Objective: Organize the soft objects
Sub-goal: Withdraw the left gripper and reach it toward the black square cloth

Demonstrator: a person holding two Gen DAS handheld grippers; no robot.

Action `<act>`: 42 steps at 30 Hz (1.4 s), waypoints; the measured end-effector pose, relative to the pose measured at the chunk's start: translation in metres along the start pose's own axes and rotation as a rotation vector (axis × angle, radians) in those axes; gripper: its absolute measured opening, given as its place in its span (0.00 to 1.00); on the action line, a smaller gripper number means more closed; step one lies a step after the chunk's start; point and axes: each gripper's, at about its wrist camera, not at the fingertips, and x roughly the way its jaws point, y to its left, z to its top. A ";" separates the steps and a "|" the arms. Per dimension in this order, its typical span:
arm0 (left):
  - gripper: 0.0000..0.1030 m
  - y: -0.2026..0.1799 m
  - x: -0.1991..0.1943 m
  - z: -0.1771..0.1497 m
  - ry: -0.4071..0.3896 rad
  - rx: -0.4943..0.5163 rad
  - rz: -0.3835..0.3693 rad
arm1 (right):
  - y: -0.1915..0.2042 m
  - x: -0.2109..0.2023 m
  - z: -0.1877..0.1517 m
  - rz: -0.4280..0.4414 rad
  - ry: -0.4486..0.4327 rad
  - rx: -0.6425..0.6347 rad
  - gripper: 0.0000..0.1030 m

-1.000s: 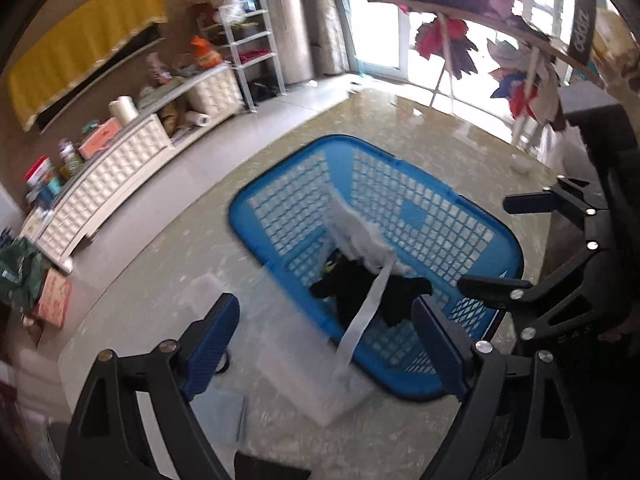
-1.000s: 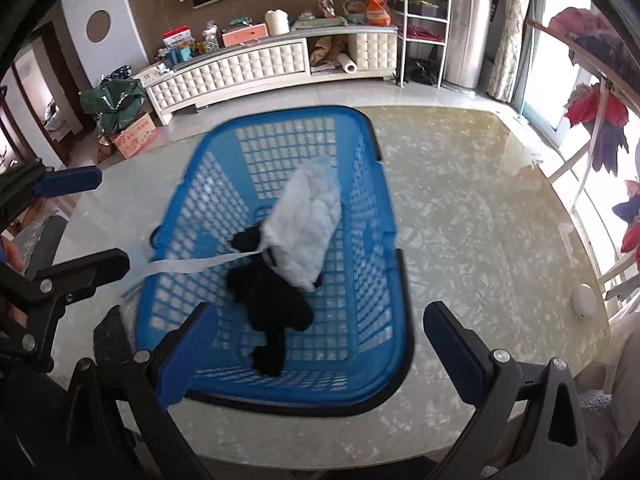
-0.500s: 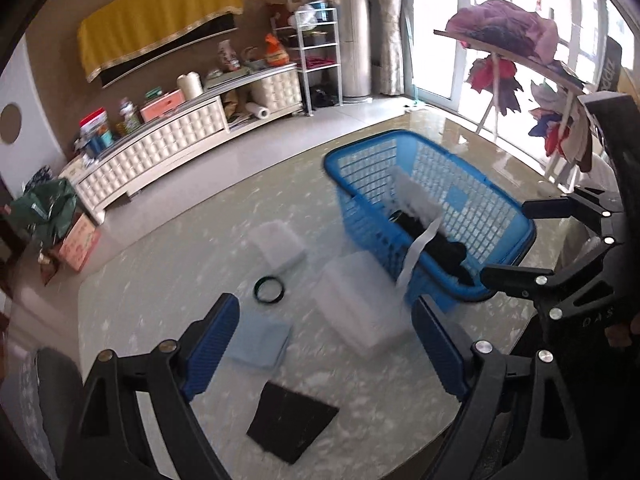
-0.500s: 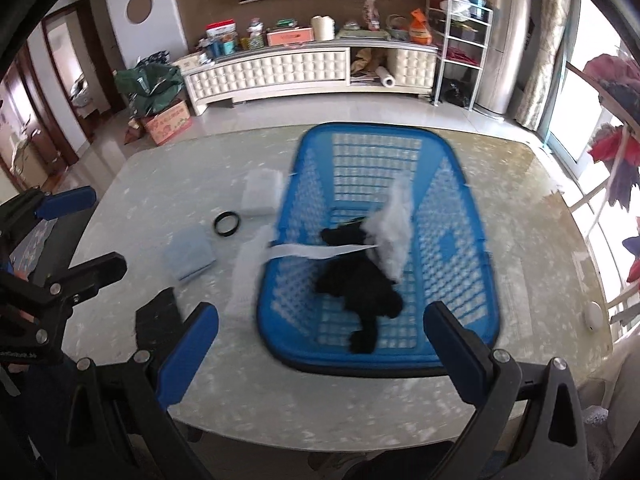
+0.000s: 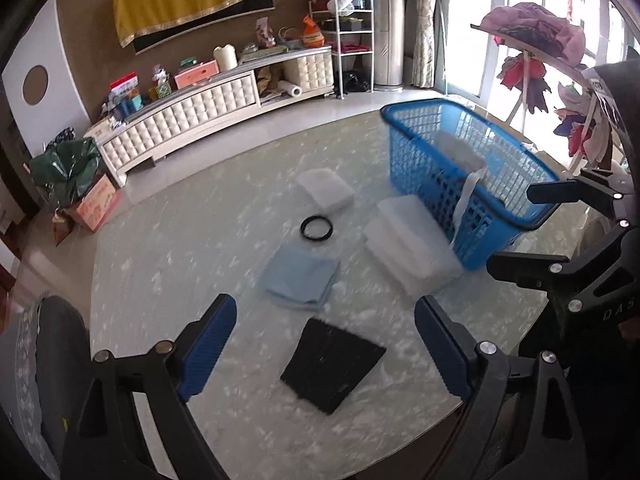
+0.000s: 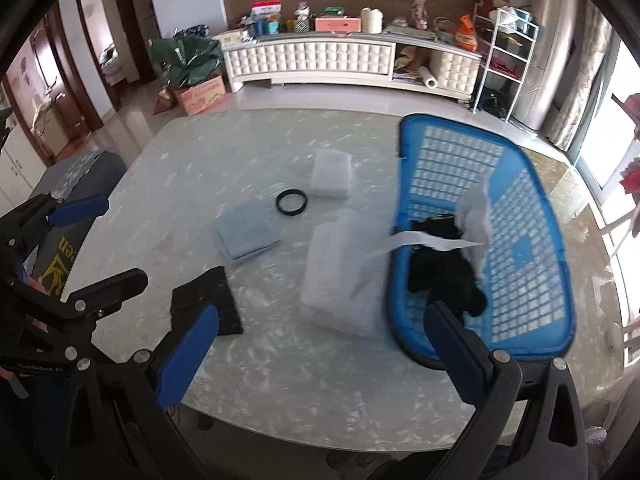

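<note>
A blue basket [image 5: 460, 168] [image 6: 520, 216] stands at the table's right and holds a black garment [image 6: 444, 268] and a white cloth [image 6: 476, 216] whose strap hangs over the rim. On the table lie a large white pad [image 5: 408, 248] [image 6: 344, 276], a small white pad [image 5: 324, 190] [image 6: 332, 174], a light blue cloth [image 5: 300, 280] [image 6: 246, 234], a black cloth [image 5: 332, 364] [image 6: 204, 296] and a black ring [image 5: 317, 228] [image 6: 291, 202]. My left gripper [image 5: 324, 344] is open above the black cloth. My right gripper [image 6: 320, 344] is open over the near edge.
A white cabinet [image 6: 312, 58] with clutter stands against the far wall. A green bag and a cardboard box [image 6: 198, 94] sit on the floor. A clothes rack [image 5: 536, 60] stands by the window. A grey chair [image 6: 80, 184] is at the table's left.
Both grippers have pulled back and swung left from over the basket. The spread of cloths and pads on the table has come into view. Both stay open and empty.
</note>
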 end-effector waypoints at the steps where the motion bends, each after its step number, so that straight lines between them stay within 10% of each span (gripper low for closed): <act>1: 0.87 0.003 0.000 -0.003 0.003 -0.004 -0.002 | 0.004 0.004 0.001 0.003 0.007 -0.011 1.00; 42: 0.87 0.037 0.114 -0.059 0.290 -0.062 -0.130 | 0.031 0.134 0.005 -0.035 0.263 -0.015 0.96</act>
